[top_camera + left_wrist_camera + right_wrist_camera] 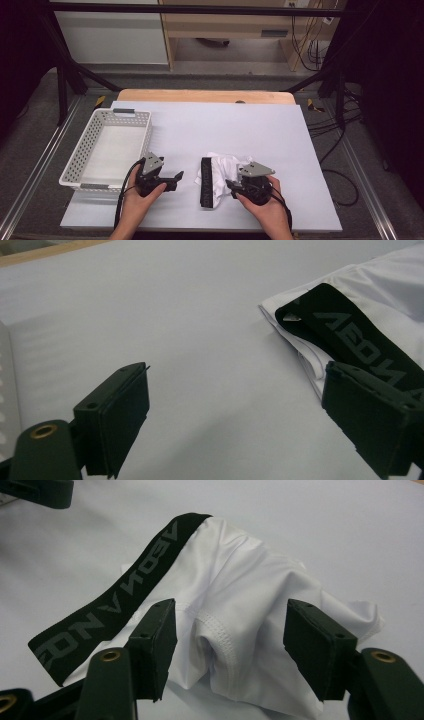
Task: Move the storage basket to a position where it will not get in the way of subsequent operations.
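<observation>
White underwear, black waistband, lies bunched on table near front edge. Right hand-held gripper open astride fabric, poised to fold; left hand-held gripper open alongside. Basket waits left.

White underwear, black waistband grey lettering; white perforated basket; black claws.

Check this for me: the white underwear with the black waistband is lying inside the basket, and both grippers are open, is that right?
Not quite. The underwear lies on the table, to the right of the basket, as the high view shows. The rest holds: the left gripper and the right gripper are both open.
</observation>
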The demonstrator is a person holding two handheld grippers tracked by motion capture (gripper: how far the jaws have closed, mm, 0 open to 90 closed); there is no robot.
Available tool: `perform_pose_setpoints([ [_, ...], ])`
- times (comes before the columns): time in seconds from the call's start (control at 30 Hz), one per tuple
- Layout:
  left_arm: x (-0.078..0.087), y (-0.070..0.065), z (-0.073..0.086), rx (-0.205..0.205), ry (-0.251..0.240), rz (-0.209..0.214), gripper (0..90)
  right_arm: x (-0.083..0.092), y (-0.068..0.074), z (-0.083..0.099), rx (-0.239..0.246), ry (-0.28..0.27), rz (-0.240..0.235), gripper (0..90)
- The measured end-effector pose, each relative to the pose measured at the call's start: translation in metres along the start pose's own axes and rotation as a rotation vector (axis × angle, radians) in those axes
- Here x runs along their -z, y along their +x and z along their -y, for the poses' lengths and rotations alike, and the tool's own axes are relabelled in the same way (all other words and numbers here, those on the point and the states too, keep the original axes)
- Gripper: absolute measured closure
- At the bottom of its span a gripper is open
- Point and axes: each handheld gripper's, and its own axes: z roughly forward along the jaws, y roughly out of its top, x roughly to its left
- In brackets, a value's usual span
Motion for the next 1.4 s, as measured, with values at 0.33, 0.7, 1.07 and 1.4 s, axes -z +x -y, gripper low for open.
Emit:
perform_pose_setpoints([
  [0.33,-0.002,-0.002,0.000,-0.011,0.003,0.004,11.5,0.005,0.005,-0.004,0.023,-0.072,0.003,25.4],
  [0.7,-0.002,-0.002,0.000,-0.011,0.003,0.001,11.6,-0.001,0.036,-0.009,0.122,-0.066,-0.101,21.5],
  [1.07,-0.002,-0.002,0.001,-0.006,0.003,0.000,11.6,-0.018,0.056,-0.003,0.198,0.042,-0.178,17.5],
  [1.4,-0.004,-0.004,0.001,-0.011,0.007,0.003,11.6,-0.035,0.062,0.007,0.228,0.116,-0.189,15.9],
])
